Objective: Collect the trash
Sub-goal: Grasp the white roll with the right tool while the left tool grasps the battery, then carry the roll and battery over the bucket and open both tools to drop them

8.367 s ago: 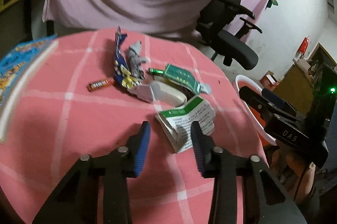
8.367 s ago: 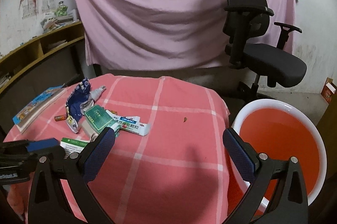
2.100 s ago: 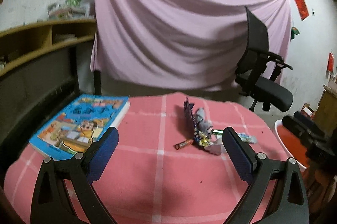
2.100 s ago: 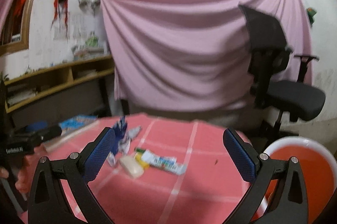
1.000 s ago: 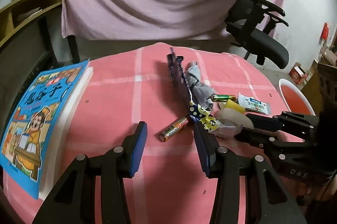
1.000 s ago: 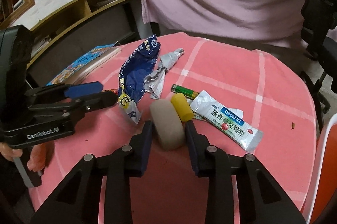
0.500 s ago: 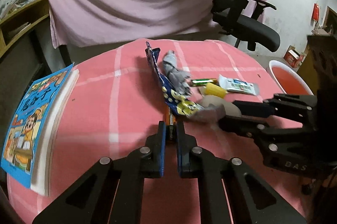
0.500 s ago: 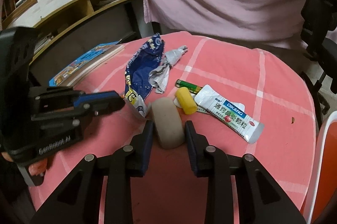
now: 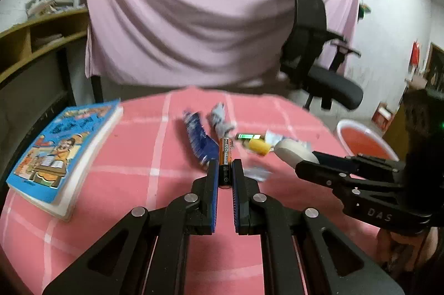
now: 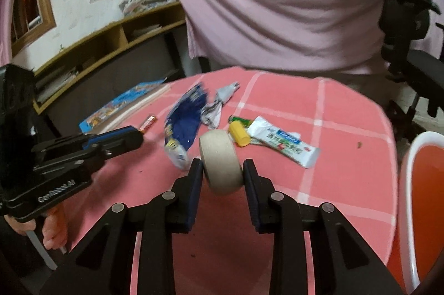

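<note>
My left gripper (image 9: 225,170) is shut on an orange-and-black battery (image 9: 225,153), which stands up between its blue pads just above the pink checked tablecloth (image 9: 133,184). My right gripper (image 10: 222,170) is shut on a beige rounded roll (image 10: 220,164) and holds it off the cloth. On the table lie a blue snack wrapper (image 10: 184,122), a crumpled grey wrapper (image 10: 216,106), a green battery (image 10: 240,119), a yellow cap (image 10: 238,136) and a white sachet (image 10: 283,142). An orange basin with a white rim (image 10: 424,184) stands beside the table on the right.
A blue picture book (image 9: 63,153) lies at the table's left edge. A black office chair (image 9: 319,67) stands behind the table on the right, in front of a pink curtain (image 9: 208,17). Wooden shelves (image 10: 111,45) run along the left wall.
The left jaws, open around the battery a second ago, closed on it and lifted it. The right gripper rose with the beige roll. Both views tilted upward.
</note>
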Available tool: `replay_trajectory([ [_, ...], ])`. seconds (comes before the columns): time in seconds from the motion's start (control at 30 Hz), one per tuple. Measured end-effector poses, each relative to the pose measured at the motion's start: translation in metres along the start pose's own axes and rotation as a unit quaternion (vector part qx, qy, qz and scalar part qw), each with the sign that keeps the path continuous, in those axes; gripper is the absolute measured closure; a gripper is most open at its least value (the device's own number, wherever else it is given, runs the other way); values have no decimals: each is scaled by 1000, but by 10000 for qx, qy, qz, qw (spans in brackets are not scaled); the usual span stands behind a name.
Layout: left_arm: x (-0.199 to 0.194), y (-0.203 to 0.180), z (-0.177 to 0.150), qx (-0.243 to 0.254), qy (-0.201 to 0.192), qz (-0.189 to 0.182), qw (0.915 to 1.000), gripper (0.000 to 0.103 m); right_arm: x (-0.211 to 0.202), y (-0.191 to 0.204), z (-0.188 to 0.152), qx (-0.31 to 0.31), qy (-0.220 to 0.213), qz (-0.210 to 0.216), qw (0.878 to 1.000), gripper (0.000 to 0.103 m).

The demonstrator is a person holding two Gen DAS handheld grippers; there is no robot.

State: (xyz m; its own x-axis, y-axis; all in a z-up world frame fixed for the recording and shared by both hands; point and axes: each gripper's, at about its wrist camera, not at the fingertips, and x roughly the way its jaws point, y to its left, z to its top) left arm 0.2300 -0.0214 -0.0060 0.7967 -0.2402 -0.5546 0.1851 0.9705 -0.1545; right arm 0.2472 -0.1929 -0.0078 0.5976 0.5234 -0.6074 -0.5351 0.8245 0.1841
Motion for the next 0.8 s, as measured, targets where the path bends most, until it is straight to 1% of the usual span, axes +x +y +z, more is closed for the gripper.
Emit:
replay_trajectory([
  [0.17,-29,-1,-5,-153,-636,76,9978,96,-27,0,-4,-23,-710,-55,9975,75],
  [0.3,-45,-12,-4,-61,-1062,101,9943,96,-46,4,-6,-101,-1233,-41,9923,75],
  [0.4,-57,-27,-1,42,-1363,80,9906,96,-60,5,-6,-148,-1626,-34,9866,75],
  [0.5,-61,-41,6,194,-1517,16,9882,96,-76,3,-6,-211,-2058,-174,9782,75],
  [0.57,-62,-54,12,366,-1627,40,9860,96,-88,-1,-7,-192,-2355,-327,9711,75],
  [0.67,-63,-69,22,423,-1755,-173,9834,96,-108,-13,-7,-38,-2744,-497,9603,75],
  [0.8,-58,-94,34,648,-1838,-397,9800,96,-131,-31,-8,148,-3110,-799,9469,75],
])
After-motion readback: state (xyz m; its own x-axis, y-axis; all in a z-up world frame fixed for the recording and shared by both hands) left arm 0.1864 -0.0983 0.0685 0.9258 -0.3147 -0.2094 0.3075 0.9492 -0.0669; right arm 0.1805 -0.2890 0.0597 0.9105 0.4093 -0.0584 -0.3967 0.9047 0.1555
